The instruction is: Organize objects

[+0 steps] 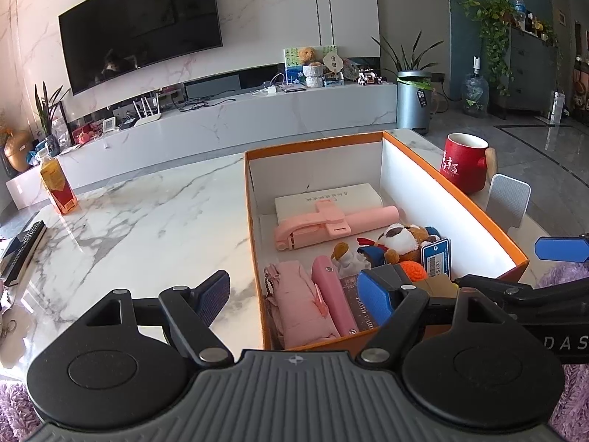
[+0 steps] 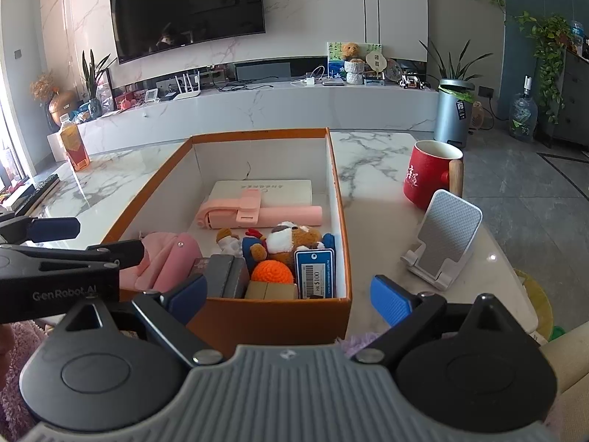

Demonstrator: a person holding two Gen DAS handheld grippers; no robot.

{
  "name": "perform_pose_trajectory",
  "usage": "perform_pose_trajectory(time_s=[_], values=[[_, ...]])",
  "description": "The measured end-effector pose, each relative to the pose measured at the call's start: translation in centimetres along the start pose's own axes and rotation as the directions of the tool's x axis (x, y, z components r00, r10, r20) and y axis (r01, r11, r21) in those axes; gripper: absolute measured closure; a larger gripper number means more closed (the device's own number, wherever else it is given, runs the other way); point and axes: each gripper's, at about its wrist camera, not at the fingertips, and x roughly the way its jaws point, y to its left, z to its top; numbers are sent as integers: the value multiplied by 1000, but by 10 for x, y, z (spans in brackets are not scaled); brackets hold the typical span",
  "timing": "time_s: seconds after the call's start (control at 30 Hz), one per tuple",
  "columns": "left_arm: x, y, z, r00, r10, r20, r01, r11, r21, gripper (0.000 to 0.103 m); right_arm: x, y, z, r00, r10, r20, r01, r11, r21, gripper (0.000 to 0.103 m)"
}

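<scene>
Reading "HK$100": blue price tag point(image 2: 315, 273).

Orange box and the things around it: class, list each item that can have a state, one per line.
orange box: lid off, partly filled
red mug: upright on the table
phone stand: unfolded, nothing on it
juice bottle: upright
television: off
left gripper: open
right gripper: open

1 box point(image 2: 228, 316) | 1 mug point(image 2: 429, 176) | 1 phone stand point(image 2: 447, 235) | 1 bottle point(image 2: 75, 147) | 2 hand-held grippers point(image 1: 294, 296) point(image 2: 291, 294)
</scene>
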Motion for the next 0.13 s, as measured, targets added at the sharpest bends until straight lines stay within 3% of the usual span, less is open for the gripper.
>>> perform_pose_trajectory(time_s=[0.13], values=[[-2, 1, 1, 1000, 0, 1, 0, 1000, -6, 13, 0, 0, 0, 1000, 0, 0, 0, 1000, -1, 7]])
